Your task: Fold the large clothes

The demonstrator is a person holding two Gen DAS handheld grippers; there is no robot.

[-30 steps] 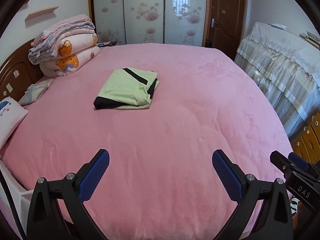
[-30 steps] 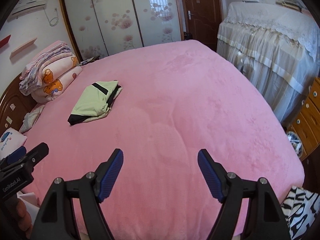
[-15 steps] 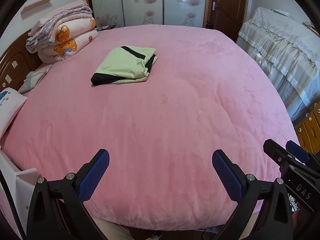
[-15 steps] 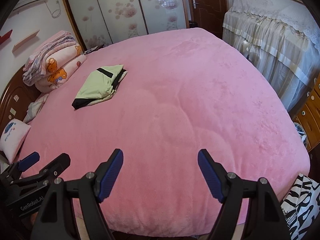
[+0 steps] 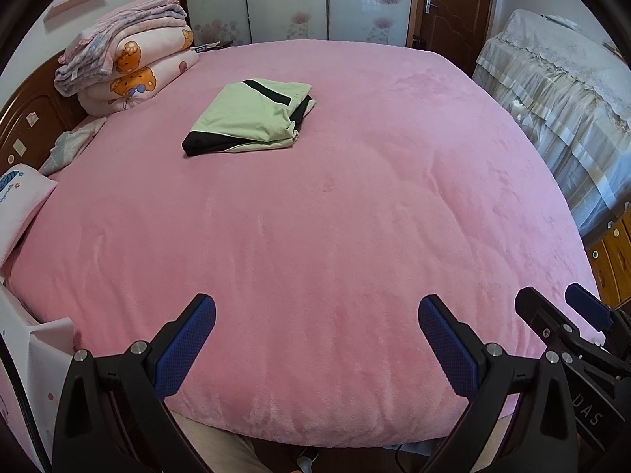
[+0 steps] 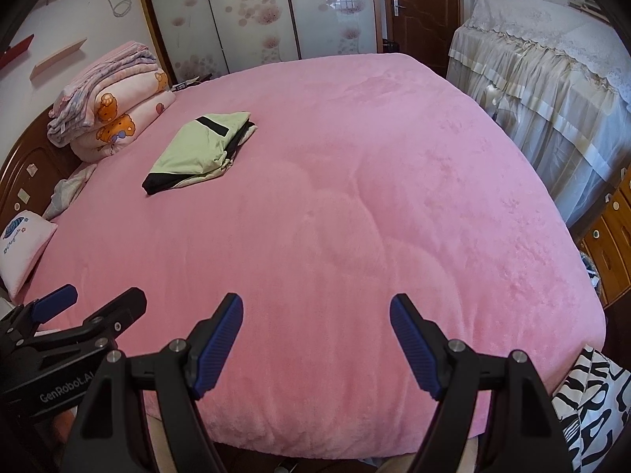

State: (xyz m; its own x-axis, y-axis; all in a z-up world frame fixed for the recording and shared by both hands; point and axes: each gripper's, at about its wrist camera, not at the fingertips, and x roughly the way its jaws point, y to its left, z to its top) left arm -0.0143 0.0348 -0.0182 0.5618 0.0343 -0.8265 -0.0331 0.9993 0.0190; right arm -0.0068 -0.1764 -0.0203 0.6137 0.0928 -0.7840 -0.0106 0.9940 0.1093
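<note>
Lying folded on the far left part of the pink bedspread (image 5: 335, 216), a light green garment with black trim (image 5: 252, 118) is seen as a flat rectangular bundle, with a black band across its top and a black edge at its near corner. It is well apart from both grippers and is touched by neither. In the right wrist view the same garment (image 6: 201, 149) is found left of centre, near the stacked quilts (image 6: 110, 118).

The left gripper (image 5: 315, 339) is held above the near edge of the bed, tilted downward, with its blue-padded fingers (image 5: 185, 347) spread wide apart and nothing between them but the bedspread beyond. The right gripper (image 6: 315, 339) is held likewise just beside it, its fingers (image 6: 217, 347) also wide apart and empty. Each gripper is caught at the edge of the other's view.

A pile of folded quilts with cartoon bear prints (image 5: 130, 67) is stacked at the far left corner against a wooden headboard (image 5: 27, 118). A small white pillow (image 5: 19, 205) is laid on the left edge. A lace-covered piece of furniture (image 5: 560, 90) is placed to the right of the bed, and a brown door (image 5: 449, 4) is seen behind. A black-and-white patterned cloth (image 6: 591, 406) is visible at the lower right of the right wrist view.
</note>
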